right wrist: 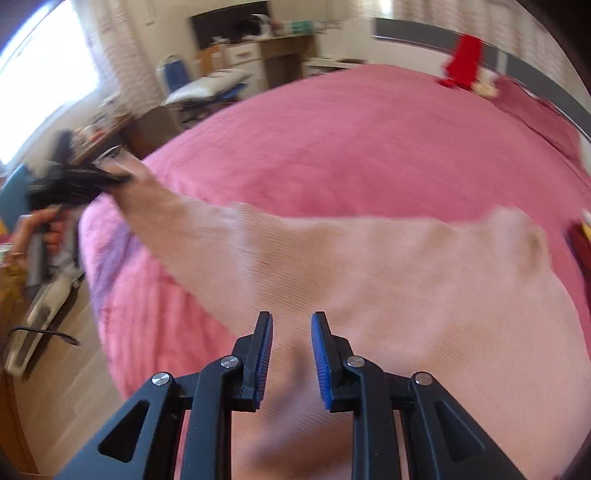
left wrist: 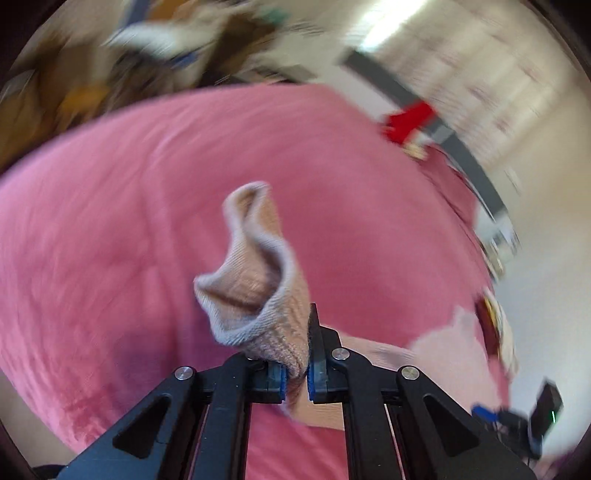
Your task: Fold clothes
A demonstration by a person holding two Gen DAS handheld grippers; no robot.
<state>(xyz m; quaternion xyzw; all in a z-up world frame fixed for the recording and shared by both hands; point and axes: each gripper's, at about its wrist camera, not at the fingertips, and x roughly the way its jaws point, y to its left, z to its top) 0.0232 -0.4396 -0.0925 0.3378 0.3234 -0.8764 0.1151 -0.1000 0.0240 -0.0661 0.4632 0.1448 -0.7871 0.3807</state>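
A pale pink knit garment (right wrist: 388, 273) lies spread over the near part of a pink bed (right wrist: 369, 140). My left gripper (left wrist: 295, 373) is shut on the garment's ribbed cuff (left wrist: 255, 288), which bunches up above the jaws. In the right wrist view the left gripper (right wrist: 74, 184) holds one stretched end of the garment up at the bed's left edge. My right gripper (right wrist: 291, 332) is open, its blue pads apart just above the garment's near part, holding nothing.
A red object (right wrist: 463, 61) sits at the far side of the bed by a grey headboard (right wrist: 424, 33). A desk (right wrist: 258, 55), a blue chair (right wrist: 173, 74) and clutter stand beyond the bed. Wooden floor (right wrist: 74, 369) and a white heater (right wrist: 40, 317) are at left.
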